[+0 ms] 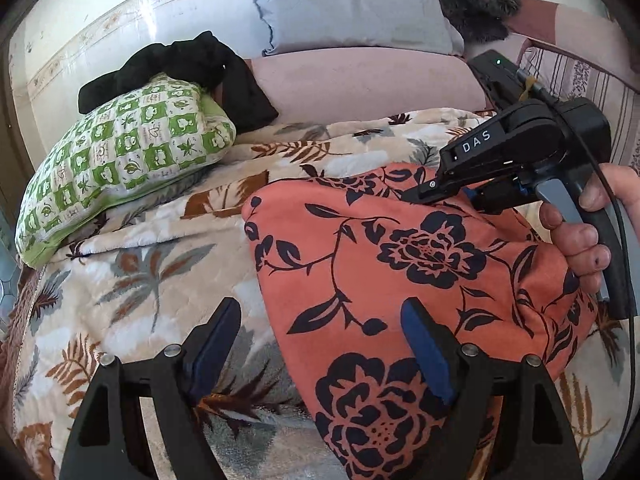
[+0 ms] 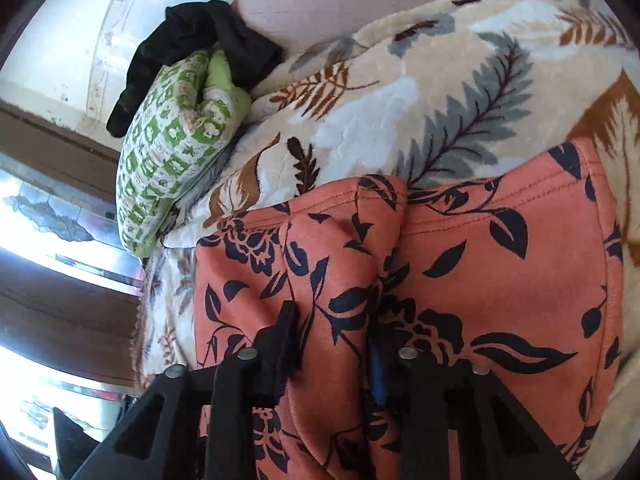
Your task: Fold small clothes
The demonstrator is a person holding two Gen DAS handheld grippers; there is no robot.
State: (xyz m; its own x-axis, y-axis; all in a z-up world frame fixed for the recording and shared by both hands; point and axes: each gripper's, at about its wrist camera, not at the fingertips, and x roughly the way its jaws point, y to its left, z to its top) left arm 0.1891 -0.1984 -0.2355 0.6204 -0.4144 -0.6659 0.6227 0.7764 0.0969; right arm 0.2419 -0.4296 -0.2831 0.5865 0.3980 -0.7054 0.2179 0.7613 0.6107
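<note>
An orange garment with dark blue flowers (image 1: pixel 400 248) lies bunched on the leaf-patterned blanket (image 1: pixel 140 276). My left gripper (image 1: pixel 320 324) stands open just over its near left edge. One finger is above the blanket and the other above the cloth, and the pads press on nothing. In the left wrist view my right gripper (image 1: pixel 424 194), held by a hand (image 1: pixel 580 236), bites the garment's far edge. In the right wrist view the right gripper (image 2: pixel 332 336) is narrowed on a raised fold of the orange garment (image 2: pixel 480 264), which sits pinched between its fingers.
A green-and-white checked pillow (image 1: pixel 120 168) lies at the left with a black garment (image 1: pixel 180 64) draped on it. A grey-blue pillow (image 1: pixel 352 4) and a pink cushion (image 1: pixel 360 80) sit at the back by the wall. The bed's left edge drops toward the floor (image 2: pixel 48 216).
</note>
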